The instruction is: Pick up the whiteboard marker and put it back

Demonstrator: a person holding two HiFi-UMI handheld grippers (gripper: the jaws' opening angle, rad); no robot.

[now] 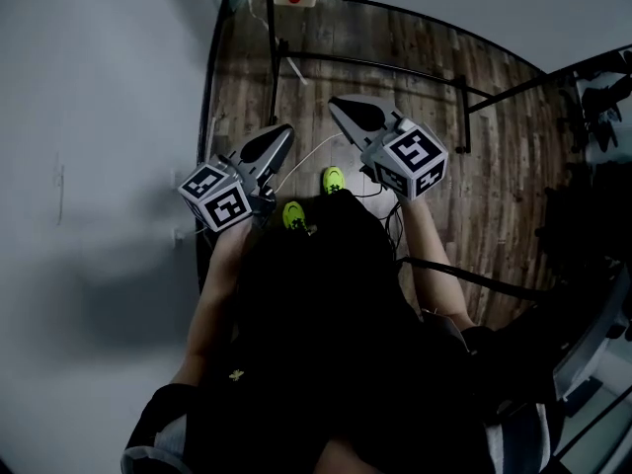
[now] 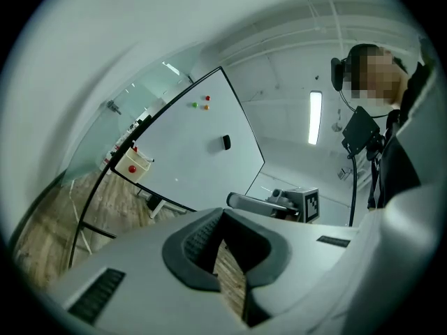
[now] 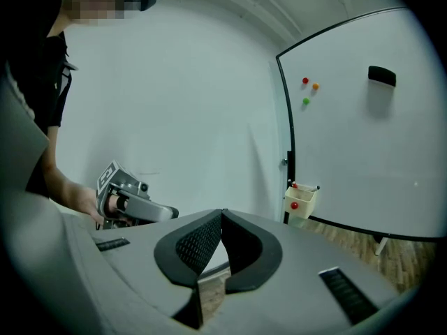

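Though not made out for sure, placed by est. among thin sticks (image 3: 294,185) in small box (image 3: 300,201) hung at whiteboard (image 3: 363,159) lower-left corner: whiteboard marker. Prob. light, stiff, smooth plastic, apt to roll; grip mid-barrel. Left gripper (image 2: 222,215), right gripper (image 3: 221,215): jaws closed tip to tip, nothing btwn.

The floor (image 1: 395,57) is dark, grainy wood planks. The whiteboard (image 3: 363,152) is smooth, framed in black metal. The left gripper (image 2: 223,212) and right gripper (image 3: 222,212) are matt grey plastic with black textured pads (image 3: 192,243).
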